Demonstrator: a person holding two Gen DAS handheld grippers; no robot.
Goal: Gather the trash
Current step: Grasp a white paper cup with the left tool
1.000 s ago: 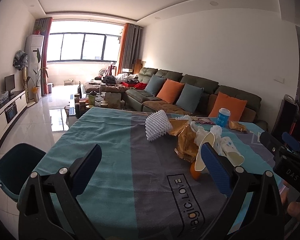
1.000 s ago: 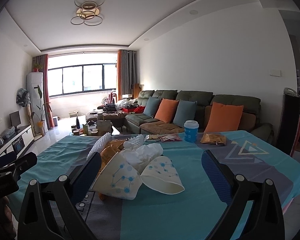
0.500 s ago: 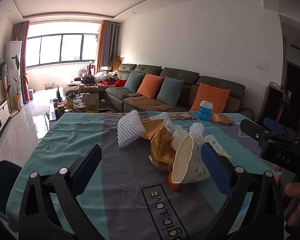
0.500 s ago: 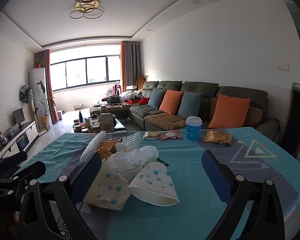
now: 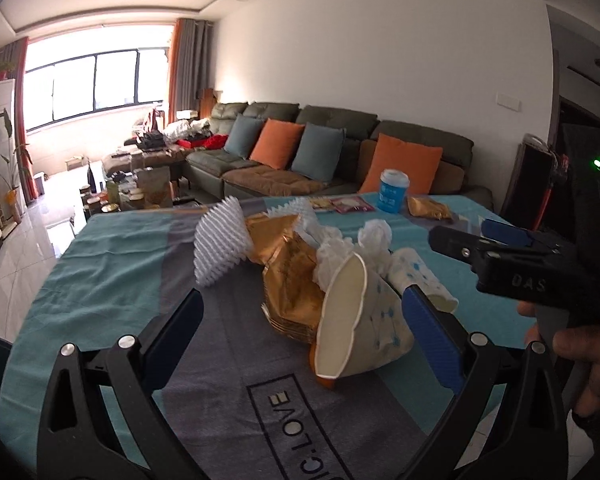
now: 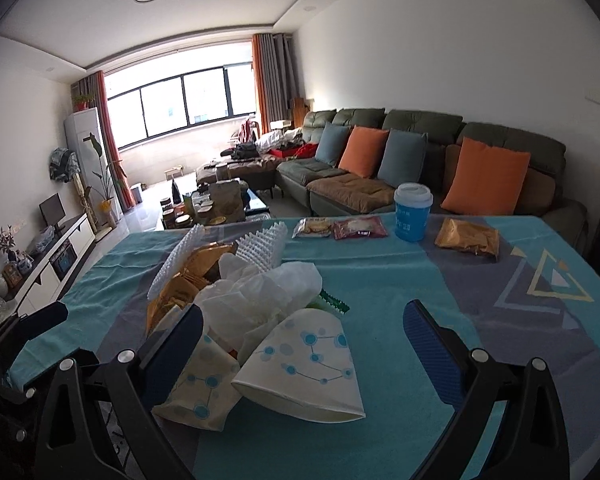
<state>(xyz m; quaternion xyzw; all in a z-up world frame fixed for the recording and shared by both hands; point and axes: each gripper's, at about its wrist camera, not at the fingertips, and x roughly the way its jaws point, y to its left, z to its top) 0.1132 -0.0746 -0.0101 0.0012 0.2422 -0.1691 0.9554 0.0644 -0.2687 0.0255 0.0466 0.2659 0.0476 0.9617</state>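
both grippers, left and right, gape wide and empty, framing crushed paper cups at lower centre, likely lining up a grab.

We are counting two crushed paper cups, two white foam nets, one blue lidded cup, three sealed snack packets and four sofa cushions.

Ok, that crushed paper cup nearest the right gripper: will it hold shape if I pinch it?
Probably not: the crushed paper cup already lies flattened, so its thin wall likely folds further. It looks light and may slide on the tablecloth before the open right gripper closes.
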